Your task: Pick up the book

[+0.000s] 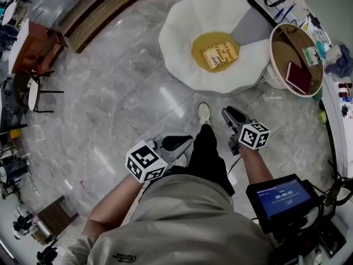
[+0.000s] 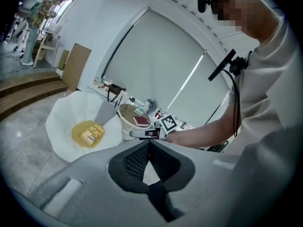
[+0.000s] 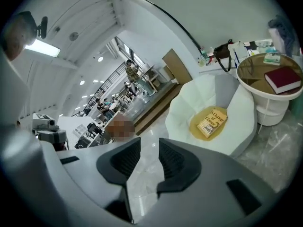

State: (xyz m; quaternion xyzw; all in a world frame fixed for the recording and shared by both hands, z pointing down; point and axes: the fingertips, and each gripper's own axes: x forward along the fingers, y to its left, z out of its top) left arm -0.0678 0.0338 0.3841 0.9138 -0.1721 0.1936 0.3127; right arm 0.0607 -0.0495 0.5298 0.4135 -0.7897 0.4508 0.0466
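Lying on cushion (image 1: 199, 44): yellow book (image 1: 220, 55); red book (image 1: 298, 77) on round table (image 1: 271, 53) nr.

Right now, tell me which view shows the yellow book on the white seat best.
Right gripper view: the yellow book lies unobstructed, cover lettering visible. Head view shows it whole from above; left gripper view shows it small and distant.

Floor (image 1: 138, 93) open to chair (image 1: 182, 32) w/ book (image 1: 220, 55), table (image 1: 271, 54) rt
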